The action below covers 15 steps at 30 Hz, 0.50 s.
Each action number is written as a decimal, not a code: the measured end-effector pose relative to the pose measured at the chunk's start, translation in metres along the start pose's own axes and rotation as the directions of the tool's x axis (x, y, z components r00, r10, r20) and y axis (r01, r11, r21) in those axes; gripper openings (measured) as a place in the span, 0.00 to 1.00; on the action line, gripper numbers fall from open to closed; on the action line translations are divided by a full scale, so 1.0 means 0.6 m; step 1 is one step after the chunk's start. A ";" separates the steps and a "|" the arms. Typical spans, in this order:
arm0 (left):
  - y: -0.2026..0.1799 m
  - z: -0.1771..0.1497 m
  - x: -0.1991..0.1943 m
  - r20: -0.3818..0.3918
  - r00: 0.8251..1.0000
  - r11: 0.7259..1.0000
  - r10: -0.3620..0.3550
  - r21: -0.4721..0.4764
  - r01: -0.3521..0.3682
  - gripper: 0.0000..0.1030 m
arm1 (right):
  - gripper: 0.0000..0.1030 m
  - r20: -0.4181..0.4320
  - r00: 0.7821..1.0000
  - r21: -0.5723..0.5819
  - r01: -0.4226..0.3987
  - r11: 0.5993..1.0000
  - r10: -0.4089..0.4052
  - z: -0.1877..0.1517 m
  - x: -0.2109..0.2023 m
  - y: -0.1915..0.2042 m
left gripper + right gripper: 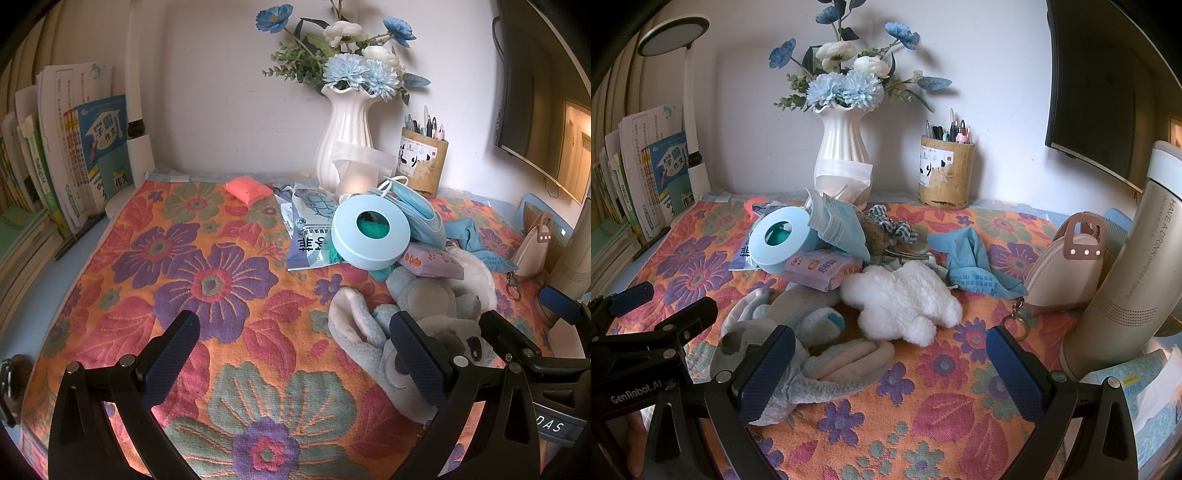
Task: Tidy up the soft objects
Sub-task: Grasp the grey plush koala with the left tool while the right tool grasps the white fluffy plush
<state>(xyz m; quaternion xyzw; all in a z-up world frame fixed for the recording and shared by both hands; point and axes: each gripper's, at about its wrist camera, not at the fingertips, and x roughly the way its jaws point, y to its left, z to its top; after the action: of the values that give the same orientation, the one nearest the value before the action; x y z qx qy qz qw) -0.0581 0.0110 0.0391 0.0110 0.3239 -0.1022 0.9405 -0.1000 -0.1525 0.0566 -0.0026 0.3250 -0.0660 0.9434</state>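
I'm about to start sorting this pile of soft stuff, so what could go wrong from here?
1. The round blue case sits tilted on the packets; pulling anything from under it could send it sliding.
2. The tall bottle leans close beside the open right gripper; a wide swing might knock it.
3. The white plush lies near a keyring, which could snag and drag along.

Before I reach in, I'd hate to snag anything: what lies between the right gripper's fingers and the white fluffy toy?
In the right wrist view, only bare flowered cloth separates the open right gripper from the white fluffy toy.
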 end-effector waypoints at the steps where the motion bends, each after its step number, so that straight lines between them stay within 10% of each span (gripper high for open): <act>1: 0.000 0.000 0.000 0.000 1.000 1.000 0.000 0.000 0.000 0.99 | 1.00 0.000 1.000 0.000 -0.001 1.000 0.001 0.000 0.000 0.000; 9: 0.000 0.000 0.000 0.000 1.000 1.000 -0.005 0.000 0.005 0.99 | 1.00 0.005 1.000 0.005 0.011 1.000 -0.011 -0.001 0.000 -0.002; 15: -0.005 -0.008 -0.016 0.022 0.999 0.999 -0.031 0.030 0.031 0.99 | 1.00 0.197 0.974 0.132 0.087 0.987 -0.112 -0.027 -0.084 -0.049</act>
<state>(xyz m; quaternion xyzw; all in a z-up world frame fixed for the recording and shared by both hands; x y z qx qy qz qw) -0.0690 0.0100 0.0412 0.0186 0.3120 -0.1216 0.9421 -0.1528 -0.1747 0.0759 0.0323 0.2217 -0.1325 0.9655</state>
